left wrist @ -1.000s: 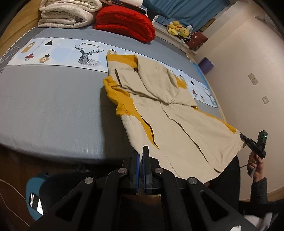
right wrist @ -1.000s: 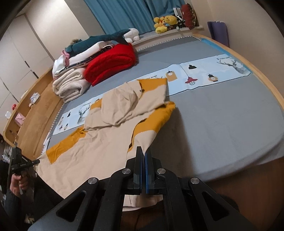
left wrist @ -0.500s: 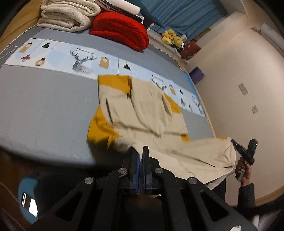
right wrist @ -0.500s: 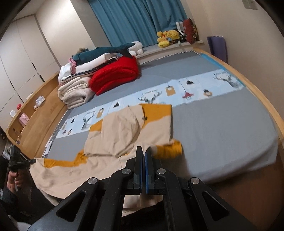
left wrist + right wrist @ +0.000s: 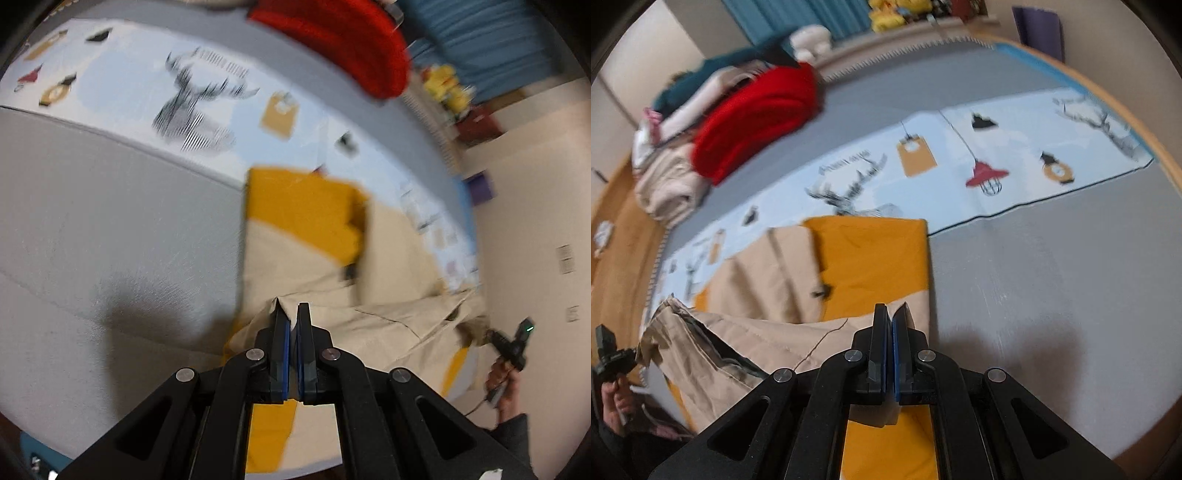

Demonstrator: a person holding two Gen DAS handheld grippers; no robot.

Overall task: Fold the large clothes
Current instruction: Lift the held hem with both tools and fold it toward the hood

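Garment [image 5: 391,325]: your left gripper [image 5: 293,314] and right gripper [image 5: 891,317] each pinch a hem corner, so the lifted edge spans between them for folding forward.

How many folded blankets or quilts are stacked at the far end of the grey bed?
At least 3: a red folded blanket, a cream quilt beside it at the bed's edge, and a teal one behind, atop white bedding. More may be hidden behind.
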